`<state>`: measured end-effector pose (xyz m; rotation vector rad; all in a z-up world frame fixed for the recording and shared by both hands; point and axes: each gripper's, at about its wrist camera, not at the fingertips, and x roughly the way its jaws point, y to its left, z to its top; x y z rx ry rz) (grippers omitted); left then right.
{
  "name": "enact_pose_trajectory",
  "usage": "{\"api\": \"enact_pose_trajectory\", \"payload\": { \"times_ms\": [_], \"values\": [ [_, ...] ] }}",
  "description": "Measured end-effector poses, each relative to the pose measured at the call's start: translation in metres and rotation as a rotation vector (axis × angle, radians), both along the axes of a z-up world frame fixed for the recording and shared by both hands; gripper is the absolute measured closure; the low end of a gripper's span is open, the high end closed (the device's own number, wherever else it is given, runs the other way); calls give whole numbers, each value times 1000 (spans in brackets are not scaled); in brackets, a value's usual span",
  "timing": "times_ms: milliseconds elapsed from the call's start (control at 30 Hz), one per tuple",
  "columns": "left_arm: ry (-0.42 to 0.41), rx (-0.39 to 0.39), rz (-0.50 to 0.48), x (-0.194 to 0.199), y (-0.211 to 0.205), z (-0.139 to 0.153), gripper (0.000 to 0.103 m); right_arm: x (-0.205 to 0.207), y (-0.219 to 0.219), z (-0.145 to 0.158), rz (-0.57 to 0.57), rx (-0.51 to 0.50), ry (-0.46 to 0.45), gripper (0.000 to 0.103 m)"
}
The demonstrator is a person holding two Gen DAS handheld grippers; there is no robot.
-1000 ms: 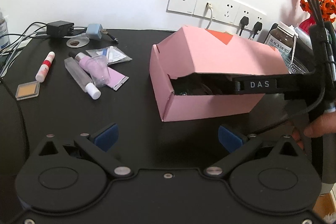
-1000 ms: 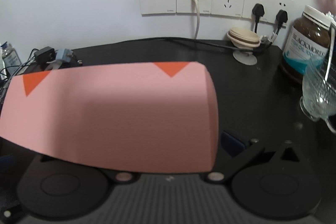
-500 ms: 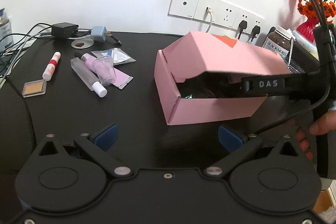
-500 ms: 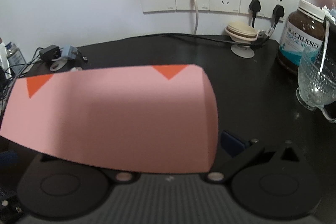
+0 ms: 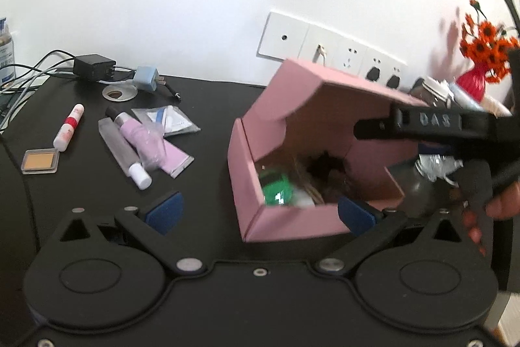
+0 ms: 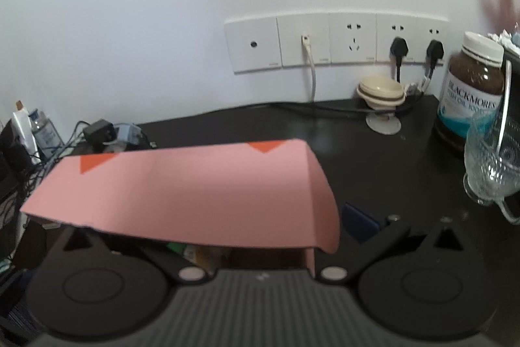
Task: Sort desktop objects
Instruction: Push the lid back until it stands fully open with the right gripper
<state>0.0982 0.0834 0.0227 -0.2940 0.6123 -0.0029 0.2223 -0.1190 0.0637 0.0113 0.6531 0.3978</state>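
Observation:
A pink cardboard box (image 5: 292, 223) stands on the black desk, its lid (image 5: 328, 93) raised. One black finger (image 5: 422, 126) of my right gripper reaches in under the lid from the right and props it up. Inside I see a green item (image 5: 276, 187) and brown clutter. My left gripper (image 5: 260, 213) is open just in front of the box, holding nothing. In the right wrist view the lid (image 6: 195, 191) covers the left finger of my right gripper (image 6: 260, 223); only the right blue pad (image 6: 359, 221) shows, spread wide.
Left of the box lie a red-white tube (image 5: 68, 127), an orange compact (image 5: 40, 161), a clear tube (image 5: 123, 152), a purple tube (image 5: 143, 139) and sachets (image 5: 169, 119). Chargers (image 5: 94, 67) sit at the back. A supplement bottle (image 6: 471, 93) and glass cup (image 6: 490, 165) stand right.
The box lid has swung up from nearly closed to wide open on the right gripper's finger, showing the contents. The left gripper's view has moved closer to the box.

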Motion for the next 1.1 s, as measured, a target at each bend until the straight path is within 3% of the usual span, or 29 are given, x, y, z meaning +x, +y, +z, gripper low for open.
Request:
{"api": "enact_pose_trajectory", "payload": {
  "times_ms": [467, 1100],
  "values": [
    [101, -7, 80, 28, 13, -21, 0, 9, -2, 0, 14, -6, -15, 1],
    [98, 25, 79, 30, 10, -20, 0, 52, 10, 18, -13, 10, -74, 1]
  ]
}}
